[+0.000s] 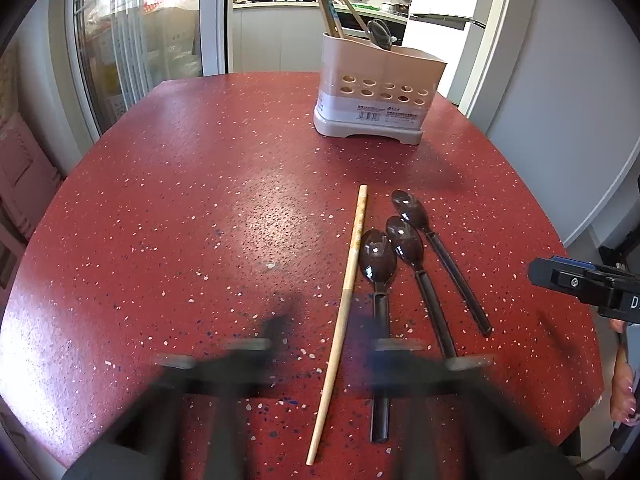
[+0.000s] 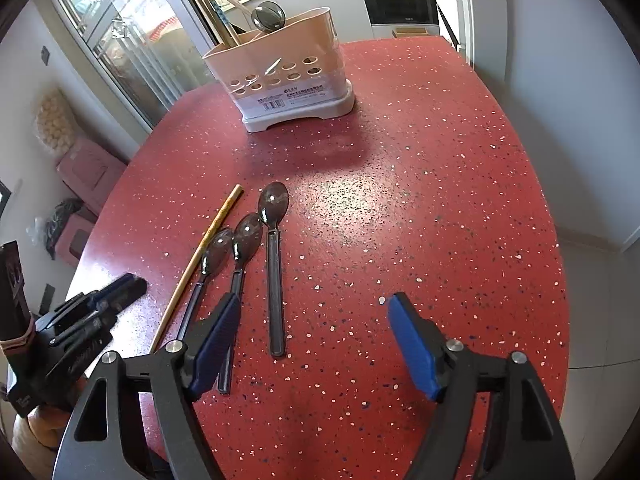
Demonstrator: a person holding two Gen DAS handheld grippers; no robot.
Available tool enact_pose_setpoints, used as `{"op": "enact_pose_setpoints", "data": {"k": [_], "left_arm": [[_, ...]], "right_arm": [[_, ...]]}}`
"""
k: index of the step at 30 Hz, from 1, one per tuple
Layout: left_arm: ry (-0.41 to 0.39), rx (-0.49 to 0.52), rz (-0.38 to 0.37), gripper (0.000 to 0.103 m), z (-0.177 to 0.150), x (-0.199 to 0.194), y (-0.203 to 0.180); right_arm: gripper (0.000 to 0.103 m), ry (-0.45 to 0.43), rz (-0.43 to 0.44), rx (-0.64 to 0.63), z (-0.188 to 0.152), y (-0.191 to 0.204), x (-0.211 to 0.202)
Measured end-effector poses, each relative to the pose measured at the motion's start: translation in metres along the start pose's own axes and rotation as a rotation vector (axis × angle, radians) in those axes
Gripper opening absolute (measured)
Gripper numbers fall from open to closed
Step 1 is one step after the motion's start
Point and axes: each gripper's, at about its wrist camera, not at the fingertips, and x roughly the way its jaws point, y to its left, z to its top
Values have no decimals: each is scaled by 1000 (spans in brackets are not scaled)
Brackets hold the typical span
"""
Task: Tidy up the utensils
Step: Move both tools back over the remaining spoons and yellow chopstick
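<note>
Left wrist view: left gripper (image 1: 324, 354) motion-blurred, jaws spread wide, nothing between them, low over red speckled table (image 1: 180, 200). Single pale wooden chopstick (image 1: 346, 308) runs lengthwise between its fingers; handle of nearest dark spoon (image 1: 378, 280) passes under the right finger. Only this view shows chopstick's full length to the near tip.

Right wrist view: right gripper (image 2: 316, 344) sharp, blue ribbed pads (image 2: 412, 348) well apart, empty. Only here pad texture reads. Left gripper (image 2: 100, 304) shows at the left edge, beside the chopstick (image 2: 200, 256).

Three spoons, glossy brown translucent plastic w/ long flat handles, lie side by side right of chopstick: near (image 2: 212, 268), mid (image 2: 242, 256), far (image 2: 274, 240).

Utensil holder (image 1: 378, 92) at table's far side, well apart from the spoons: beige plastic, rounded box, two rows of round holes, barcode label, grey base. Holds chopsticks & a dark spoon (image 2: 268, 16).
</note>
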Motion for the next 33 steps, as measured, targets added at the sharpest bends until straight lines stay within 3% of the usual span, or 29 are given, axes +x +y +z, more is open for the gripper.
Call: {"op": "enact_pose_setpoints", "data": {"k": [2,10,12,13,18,25,33], "left_arm": [[-34,-10,11,103,-1,-3,3],[-41,21,30,103,3,4,4],[-37,32,41,103,3,4,3],[-34,37,50,103,4,5,3],[-38,50,62,103,1,3,5],[20,63,23,103,-2,10,13],[53,89,32,103,0,22,16]], "right_arm": [[79,2,-1,-2,0,1,-1],[83,-1,-29,-17,0,7,-1],[92,-3,-26,-26,0,9,-2],[102,-3,-18,-33,0,10,-1],[103,18,19,-58,2,17,0],[103,68,-33,-57,5,16,9],[103,103,-76,-47,9,12,20]]}}
